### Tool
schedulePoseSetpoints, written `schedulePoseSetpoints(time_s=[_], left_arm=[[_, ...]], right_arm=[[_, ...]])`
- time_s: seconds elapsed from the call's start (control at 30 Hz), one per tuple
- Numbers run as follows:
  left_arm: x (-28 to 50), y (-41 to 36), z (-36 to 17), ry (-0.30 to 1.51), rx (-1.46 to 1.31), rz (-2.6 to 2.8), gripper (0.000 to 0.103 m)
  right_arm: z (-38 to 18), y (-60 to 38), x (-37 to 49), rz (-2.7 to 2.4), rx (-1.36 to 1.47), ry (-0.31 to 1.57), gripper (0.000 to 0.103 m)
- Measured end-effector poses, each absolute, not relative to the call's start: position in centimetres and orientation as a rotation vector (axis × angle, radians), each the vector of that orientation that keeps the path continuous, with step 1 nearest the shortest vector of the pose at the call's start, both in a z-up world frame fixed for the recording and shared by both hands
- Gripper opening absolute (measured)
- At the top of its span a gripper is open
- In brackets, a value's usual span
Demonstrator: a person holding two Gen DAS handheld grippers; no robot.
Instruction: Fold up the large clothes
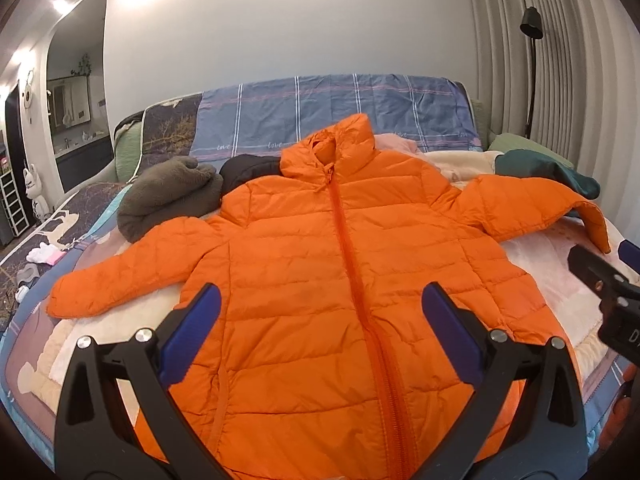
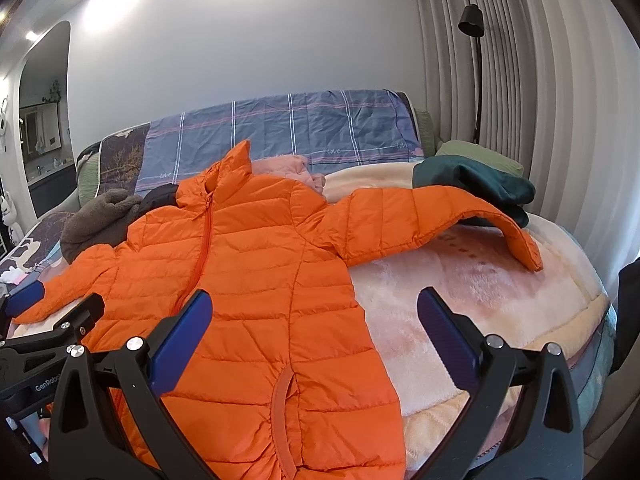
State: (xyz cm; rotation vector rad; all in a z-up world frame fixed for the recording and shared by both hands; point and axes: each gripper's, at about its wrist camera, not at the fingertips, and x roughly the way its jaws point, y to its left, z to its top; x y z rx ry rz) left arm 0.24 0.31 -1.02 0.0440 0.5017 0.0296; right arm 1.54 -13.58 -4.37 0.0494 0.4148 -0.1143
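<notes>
Both the left gripper (image 1: 320, 312) and right gripper (image 2: 314, 320) are hovering wide open, holding nothing — the jacket (image 1: 340, 280) is lying flat on the bed (image 2: 500, 280), unfolded. Next move: probably gripping the sleeve (image 2: 440, 216) near the bed's far right corner.

The orange jacket (image 1: 320, 280) runs off the bottom edge in both views — its hem unseen. A dark garment (image 1: 252, 168) lies mostly hidden behind its shoulder. Small white and pink items (image 1: 46, 254) near the bed's edge — too small to identify.
</notes>
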Motion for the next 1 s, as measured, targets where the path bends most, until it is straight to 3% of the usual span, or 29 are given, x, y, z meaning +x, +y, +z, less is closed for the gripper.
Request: schedulePoseSetpoints(time_s=[0.43,0.47,0.53,0.6,0.63,0.67,0.7,0.77,0.93,1.0], left_arm=[[3.0,0.9,-0.7,0.613,0.038,-0.082,0.101],[3.6,1.1,-0.7,0.624,0.039,-0.099,0.098],[5.3,1.6,-0.4,0.645,0.037,-0.136,0.084],[7.0,2.4,0.0,0.664,0.013,-0.164,0.064],[8.5,3.2,0.4,0.677,-0.019,-0.185,0.06],[9.8,3.9,0.8,0.687,-0.044,-0.192,0.056],[11.1,4.6,1.2,0.69,-0.063,-0.189,0.055],[14.3,5.8,2.3,0.668,-0.073,-0.156,0.054],[24.5,7.8,3.7,0.674,-0.09,-0.149,0.055],[29.6,8.7,3.3,0.699,-0.104,-0.147,0.063]], right_arm=[[-2.9,-12.8,3.7,-0.043,-0.01,0.377,0.102],[-2.7,-12.7,4.5,-0.002,-0.011,0.388,0.102],[-2.3,-12.5,6.0,0.066,-0.003,0.411,0.102],[-1.7,-12.5,7.9,0.125,0.01,0.437,0.092],[-1.1,-12.7,9.8,0.163,0.024,0.467,0.087],[-0.6,-12.8,11.3,0.181,0.036,0.494,0.076],[-0.2,-13.0,13.0,0.197,0.053,0.524,0.063],[0.8,-13.6,17.3,0.223,0.111,0.583,0.051],[2.5,-12.9,28.2,0.254,0.134,0.654,0.05],[2.5,-11.9,33.4,0.275,0.127,0.698,0.053]])
